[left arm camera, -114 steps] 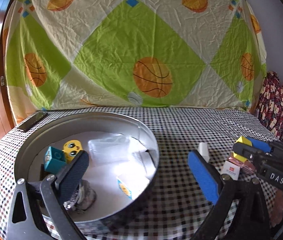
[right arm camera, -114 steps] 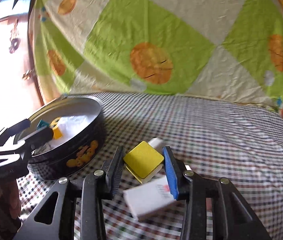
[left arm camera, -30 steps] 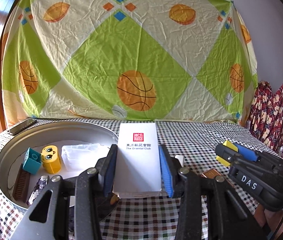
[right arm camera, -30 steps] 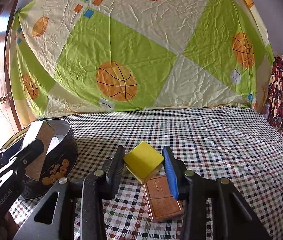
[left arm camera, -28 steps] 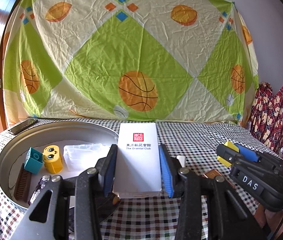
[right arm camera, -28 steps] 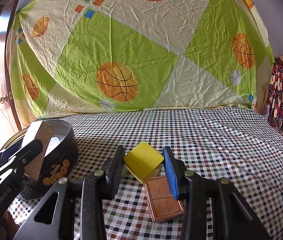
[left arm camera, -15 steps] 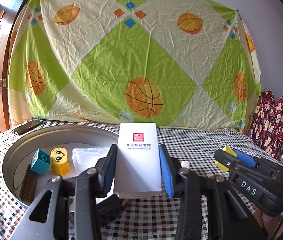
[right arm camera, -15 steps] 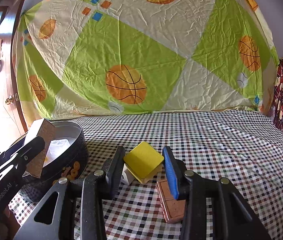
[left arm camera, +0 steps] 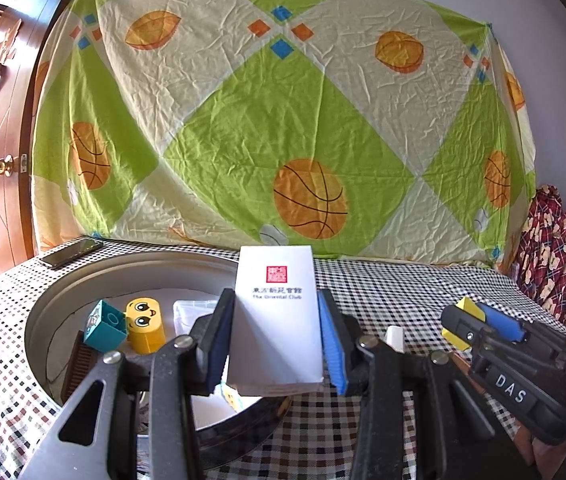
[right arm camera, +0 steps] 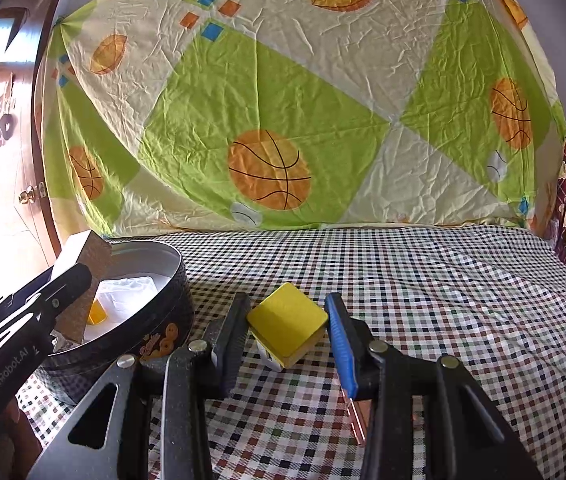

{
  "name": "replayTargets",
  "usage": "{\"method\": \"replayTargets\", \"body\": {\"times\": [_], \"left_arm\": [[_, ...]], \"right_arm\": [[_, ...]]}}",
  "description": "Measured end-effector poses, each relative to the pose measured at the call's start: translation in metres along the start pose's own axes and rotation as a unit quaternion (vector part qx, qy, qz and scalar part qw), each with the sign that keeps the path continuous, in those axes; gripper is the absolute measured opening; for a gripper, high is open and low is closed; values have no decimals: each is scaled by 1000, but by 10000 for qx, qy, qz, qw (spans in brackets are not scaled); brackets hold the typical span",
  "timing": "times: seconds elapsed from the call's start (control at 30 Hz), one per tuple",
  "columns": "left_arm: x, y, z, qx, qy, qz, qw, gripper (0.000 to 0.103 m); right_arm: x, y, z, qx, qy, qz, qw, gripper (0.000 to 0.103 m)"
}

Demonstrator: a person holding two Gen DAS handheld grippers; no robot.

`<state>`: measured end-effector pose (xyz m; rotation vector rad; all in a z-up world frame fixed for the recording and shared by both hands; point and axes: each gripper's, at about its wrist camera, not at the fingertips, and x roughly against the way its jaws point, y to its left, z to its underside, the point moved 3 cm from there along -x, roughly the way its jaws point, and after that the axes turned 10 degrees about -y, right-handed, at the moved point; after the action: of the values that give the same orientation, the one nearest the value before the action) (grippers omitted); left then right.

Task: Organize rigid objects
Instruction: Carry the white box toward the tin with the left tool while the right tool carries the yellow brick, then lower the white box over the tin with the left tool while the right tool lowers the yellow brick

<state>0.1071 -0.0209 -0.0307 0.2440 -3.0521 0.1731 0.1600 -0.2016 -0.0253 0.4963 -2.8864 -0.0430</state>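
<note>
Tin [left arm camera: 63, 292] part-filled: teal block [left arm camera: 105, 326], yellow toy [left arm camera: 145, 326], clear box [left arm camera: 195, 310] inside. Left claw [left arm camera: 275, 340] clamping white carton [left arm camera: 277, 320] above rim; right claw [right arm camera: 287, 332] clamping yellow block [right arm camera: 287, 322]. Copper bar [right arm camera: 357, 414], small white piece [left arm camera: 395, 338] left on worktop [right arm camera: 443, 300].

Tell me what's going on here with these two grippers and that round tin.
A person is sorting small items into a round tin on a checkered tablecloth. The left hand-held gripper is shut on a white box, held over the tin's near edge. The right hand-held gripper is shut on a yellow block above the cloth. A yellow toy, a teal block and a clear plastic box already lie inside the tin.
</note>
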Motion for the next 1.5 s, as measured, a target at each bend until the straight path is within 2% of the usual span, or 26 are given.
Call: {"method": "replayTargets", "body": {"times": [0.7,1.5], "left_arm": [[-2,27,-1,21,20,-280,9996,40],[3,49,-4,44,-28,-413,9991,40]], "right_arm": [[0,32,2,187,-22,-291,9994,42],[-8,69,7,367,58,-578,9976,42]]}}
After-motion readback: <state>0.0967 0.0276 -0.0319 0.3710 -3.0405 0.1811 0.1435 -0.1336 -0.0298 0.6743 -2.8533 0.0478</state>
